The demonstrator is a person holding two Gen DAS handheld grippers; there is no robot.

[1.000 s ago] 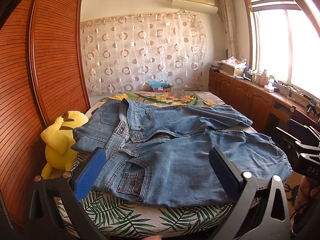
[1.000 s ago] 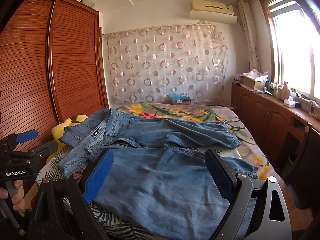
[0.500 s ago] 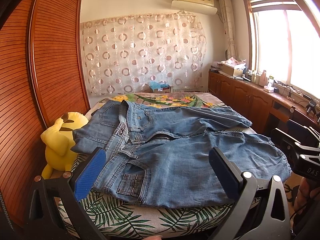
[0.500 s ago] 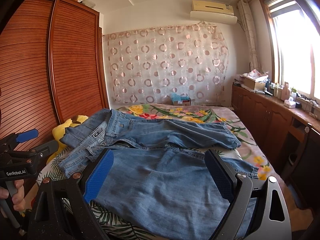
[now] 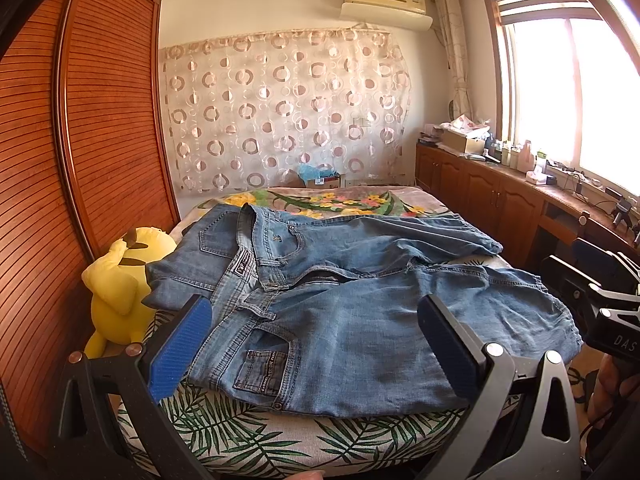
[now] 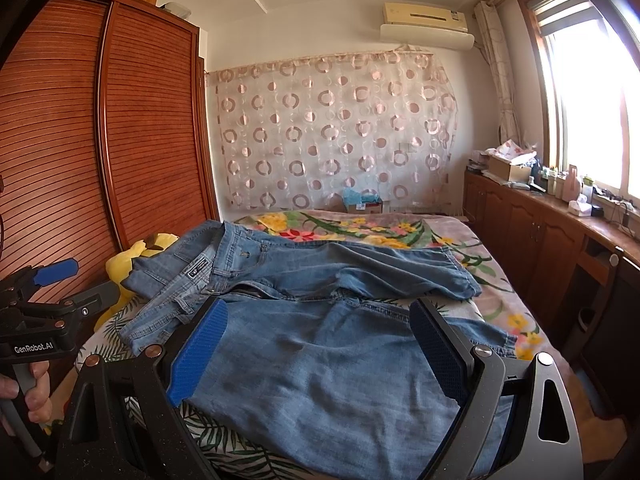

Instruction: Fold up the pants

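Note:
Blue denim pants (image 5: 352, 312) lie spread on the bed, waistband to the left, both legs running right, the zipper open. My left gripper (image 5: 314, 328) hovers open above the near waistband and pocket, holding nothing. In the right wrist view the same pants (image 6: 320, 360) fill the near bed, and my right gripper (image 6: 318, 338) stands open over the near leg, empty. The left gripper's body (image 6: 44, 320) shows at the left edge of that view, held by a hand. The right gripper's body (image 5: 600, 308) shows at the right edge of the left wrist view.
A yellow plush toy (image 5: 120, 288) sits at the bed's left side against a wooden slatted wardrobe (image 5: 80, 152). The bed (image 5: 240, 436) has a leaf and flower print cover. Wooden cabinets (image 6: 540, 240) with clutter run under the window at right. A box (image 5: 320, 176) stands by the curtain.
Both views have risen and tipped very slightly; the pants and both grippers' open jaws look the same.

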